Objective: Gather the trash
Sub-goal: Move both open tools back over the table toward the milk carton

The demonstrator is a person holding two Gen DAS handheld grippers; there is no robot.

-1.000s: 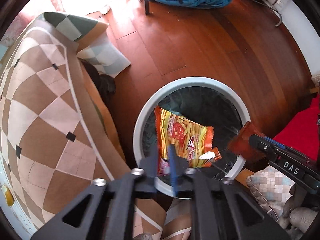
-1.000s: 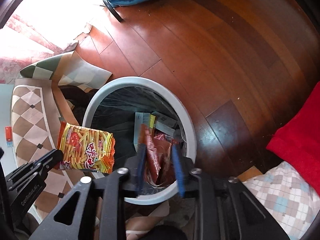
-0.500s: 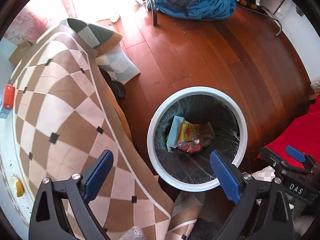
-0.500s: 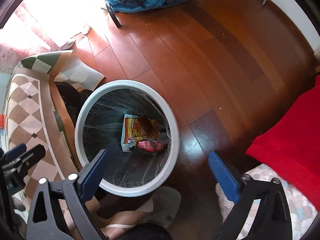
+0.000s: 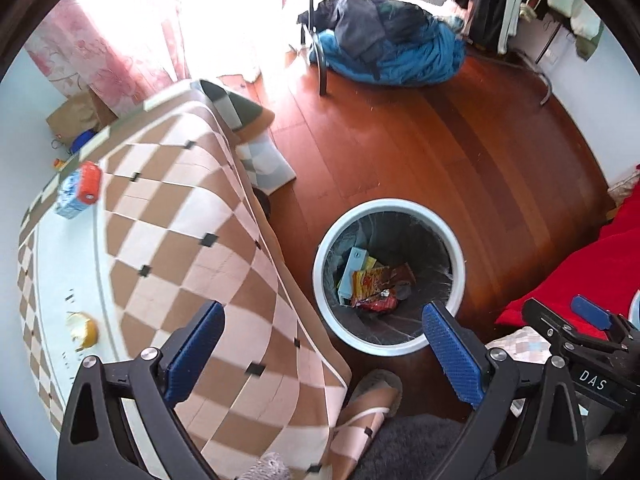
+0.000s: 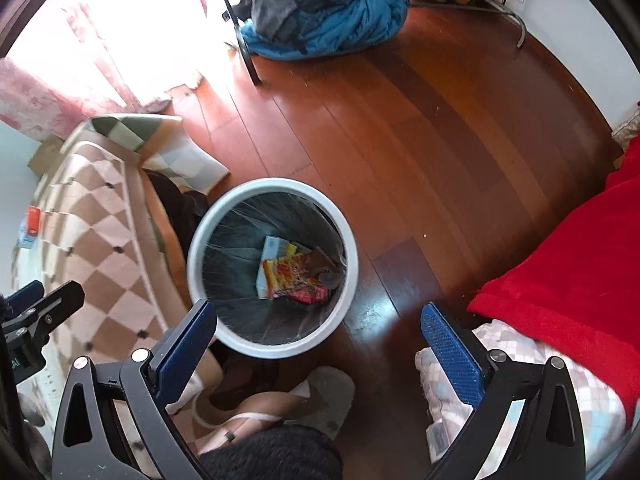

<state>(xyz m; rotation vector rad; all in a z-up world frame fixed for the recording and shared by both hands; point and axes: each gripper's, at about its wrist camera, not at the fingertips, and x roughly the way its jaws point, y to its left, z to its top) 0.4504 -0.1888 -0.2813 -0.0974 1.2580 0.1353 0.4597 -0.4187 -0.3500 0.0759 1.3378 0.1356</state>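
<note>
- We see the surface [image 5: 132, 248], draped in a checkered cloth, as the largest hazard source: the cloth hangs low beside the bin, and tongs passing close to its edge may snag it and drag the items lying on it.
- The bin [image 5: 390, 205], white-rimmed with a dark liner, stands on the wooden floor [image 5: 420, 152] between the surface and the red blanket [image 5: 580, 280]. We judge that a bump from either tool could tip or shift it.
- The left tongs [image 5: 324, 350] are spread wide and carry nothing; the right tongs [image 6: 318, 348] are likewise spread wide and empty. The two tools sit near each other, so a crossing move risks collision.
- The trash, a yellow-red snack bag [image 5: 370, 280] with other wrappers and a pale box, lies at the bottom of the bin. Light wrappers could cling to the liner if it is pulled.
- A red-and-blue packet [image 5: 78, 194] lies on the far part of the surface. If it counts as trash, the task is not finished; a long reach risks a poor grip.
- A small yellow item [image 5: 84, 328] rests on the near part; we cannot tell what it is, so a grasp could crush or spill it.
</note>
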